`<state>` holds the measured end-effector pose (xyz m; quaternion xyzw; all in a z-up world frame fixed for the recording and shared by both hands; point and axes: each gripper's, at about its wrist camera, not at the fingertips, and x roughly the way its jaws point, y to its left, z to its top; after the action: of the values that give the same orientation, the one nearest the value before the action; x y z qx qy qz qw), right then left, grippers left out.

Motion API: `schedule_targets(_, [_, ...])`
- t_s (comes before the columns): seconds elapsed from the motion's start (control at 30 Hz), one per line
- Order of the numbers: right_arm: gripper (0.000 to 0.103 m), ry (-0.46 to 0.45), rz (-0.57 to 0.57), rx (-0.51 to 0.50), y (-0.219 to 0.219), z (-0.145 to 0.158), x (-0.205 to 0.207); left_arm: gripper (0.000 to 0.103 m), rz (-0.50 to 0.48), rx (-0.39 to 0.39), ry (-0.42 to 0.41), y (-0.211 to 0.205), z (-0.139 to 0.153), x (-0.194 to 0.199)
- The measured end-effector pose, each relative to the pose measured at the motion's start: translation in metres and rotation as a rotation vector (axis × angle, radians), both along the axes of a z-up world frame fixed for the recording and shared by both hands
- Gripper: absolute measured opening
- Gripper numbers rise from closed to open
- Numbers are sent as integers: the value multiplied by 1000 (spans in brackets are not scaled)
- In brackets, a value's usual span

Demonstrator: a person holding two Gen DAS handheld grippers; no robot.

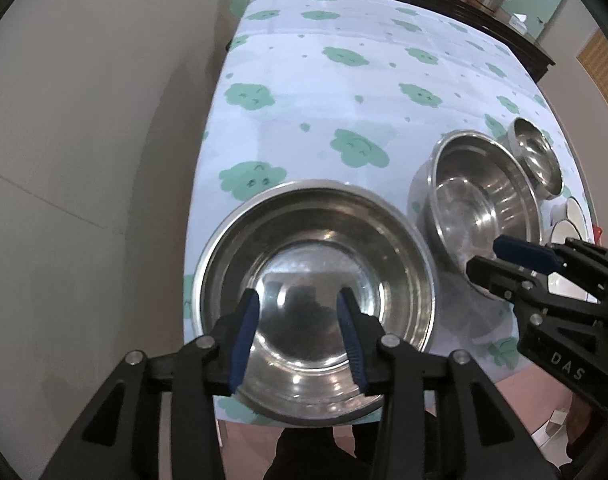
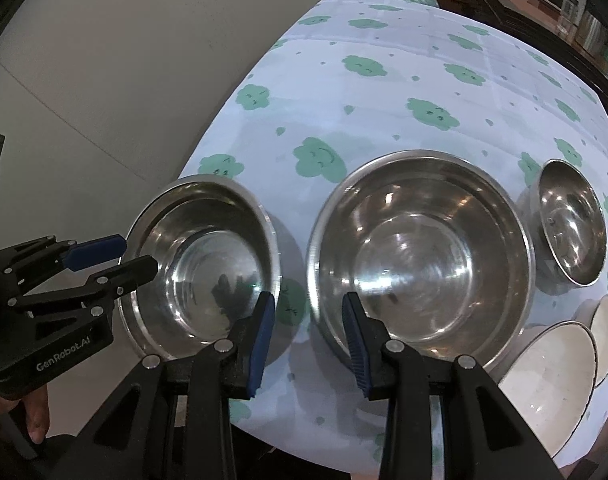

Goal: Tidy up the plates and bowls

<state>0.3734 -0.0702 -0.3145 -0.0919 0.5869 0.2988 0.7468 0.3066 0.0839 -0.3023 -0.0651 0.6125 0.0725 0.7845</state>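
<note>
Three steel bowls stand in a row near the front edge of the surface [image 2: 383, 92], which wears a cloth with green clouds. The left bowl [image 1: 315, 300] sits at the front left corner, its rim slightly past the cloth's edge as seen from the left wrist. The big bowl [image 2: 419, 264] stands just beside it, a strip of cloth between them. The small bowl [image 2: 571, 228] is close on the big one's far right side, tilted, and may be touching it; the fisheye bend makes that hard to judge. Two white plates [image 2: 555, 372] overlap at the front right.

The left gripper [image 1: 300, 332] hangs over the left bowl with its fingers spread and nothing between the blue pads; they touch no metal. The right gripper [image 2: 309, 336] hovers over the gap between the left and big bowls, fingers likewise parted and empty.

These bowls look thin, light and stiff, with polished walls that will likely slip under a loose pinch. The rolled rim is the sensible place to take hold: one finger inside, one outside, biting the wall just under the lip. Nesting by size seems the aim, so the small bowl probably goes into a bigger one. The plates look like ceramic, heavier and breakable, best gripped at the edge and set down gently.
</note>
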Motion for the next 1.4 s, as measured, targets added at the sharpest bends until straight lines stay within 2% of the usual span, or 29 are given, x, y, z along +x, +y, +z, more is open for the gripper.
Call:
schedule_targets(0.53, [38, 2, -60, 3, -31, -3, 24, 41, -83, -3, 2, -35, 0, 34])
schedule_targets(1.03, [38, -7, -135, -11, -64, -7, 46, 47, -149, -5, 6, -63, -4, 63])
schedule_targets(1.13, [38, -9, -163, -20, -74, -8, 52, 51, -158, -5, 8, -68, -7, 68])
schedule_targets(1.4, [38, -6, -220, -46, -97, -15, 63, 52, -183, -17, 18, -80, -15, 83])
